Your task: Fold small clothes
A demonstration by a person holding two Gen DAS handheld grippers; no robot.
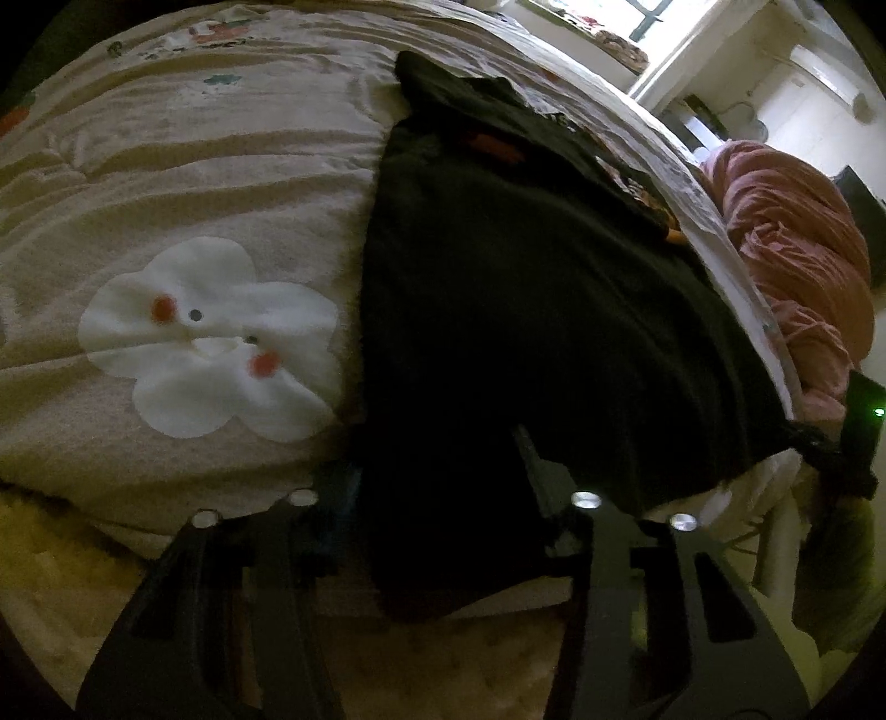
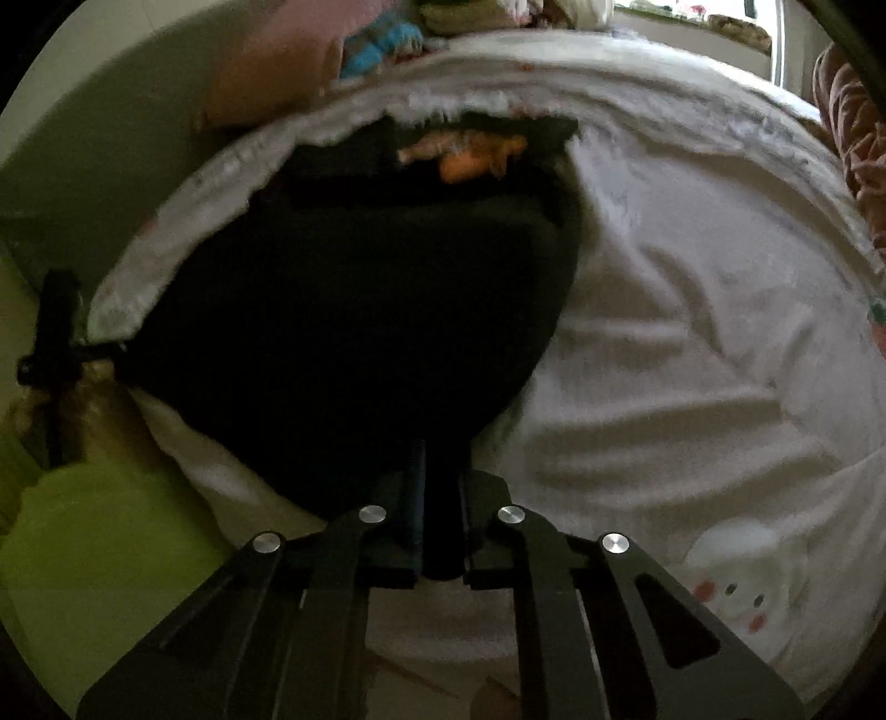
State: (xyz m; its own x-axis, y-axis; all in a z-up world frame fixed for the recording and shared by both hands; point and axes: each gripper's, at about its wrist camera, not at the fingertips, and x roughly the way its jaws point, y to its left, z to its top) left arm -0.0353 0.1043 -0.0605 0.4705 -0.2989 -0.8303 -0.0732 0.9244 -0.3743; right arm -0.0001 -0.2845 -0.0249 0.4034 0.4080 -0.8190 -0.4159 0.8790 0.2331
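Observation:
A black garment lies spread along the near edge of a bed covered by a cream blanket. It bears a small red label, and the right wrist view shows an orange print at its far end. My left gripper is shut on a bunched near edge that hangs over the bedside. My right gripper is shut on the other near corner of the black garment. Each view shows the garment drawn to a point at the other gripper, the right gripper and the left gripper.
The blanket carries a white cloud-face patch. A crumpled pink cloth lies beyond the bed's right side, under a bright window. Pillows and soft toys sit at the bed's far end. A yellow-green surface is below the bed edge.

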